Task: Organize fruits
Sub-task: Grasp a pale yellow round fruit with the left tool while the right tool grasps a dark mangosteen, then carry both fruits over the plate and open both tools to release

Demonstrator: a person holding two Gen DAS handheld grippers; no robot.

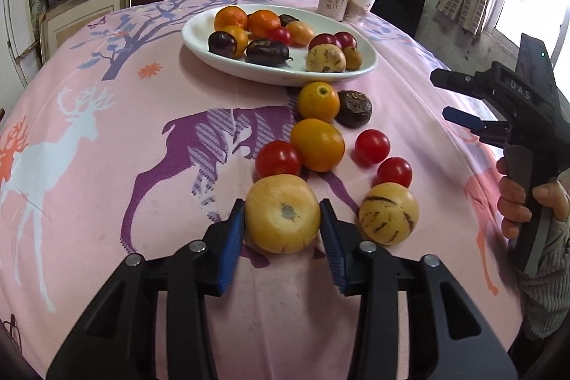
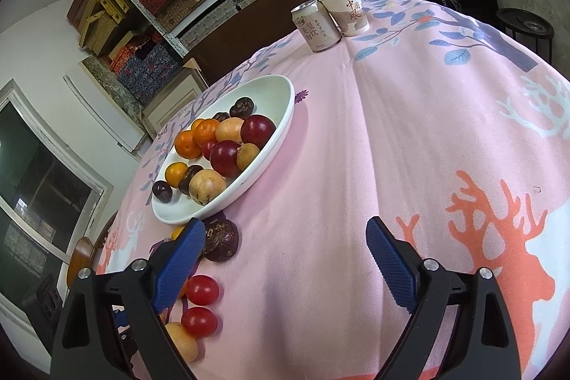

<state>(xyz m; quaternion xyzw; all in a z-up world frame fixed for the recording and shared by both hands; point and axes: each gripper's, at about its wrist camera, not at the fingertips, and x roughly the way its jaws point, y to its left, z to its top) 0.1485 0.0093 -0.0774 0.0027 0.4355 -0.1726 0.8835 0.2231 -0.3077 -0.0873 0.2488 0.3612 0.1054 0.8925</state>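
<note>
My left gripper (image 1: 283,214) is shut on a pale yellow round fruit (image 1: 282,213) that rests on the pink cloth, one blue pad against each side. To its right lies a striped yellow fruit (image 1: 388,212). Beyond them sit three red tomatoes (image 1: 278,159), two orange fruits (image 1: 317,145) and a dark wrinkled fruit (image 1: 354,108). A white oval plate (image 1: 199,38) further back holds several oranges, plums and other fruits. My right gripper (image 2: 285,230) stands open over bare cloth, with the dark wrinkled fruit (image 2: 220,239) just inside its left finger. The left wrist view shows it at the right (image 1: 440,95).
A drink can (image 1: 333,0) and a paper cup (image 1: 360,4) stand at the table's far edge behind the plate. A hand (image 1: 516,205) holds the right gripper's handle. Shelves with boxes fill the back wall. Bare pink cloth (image 2: 409,148) lies right of the plate.
</note>
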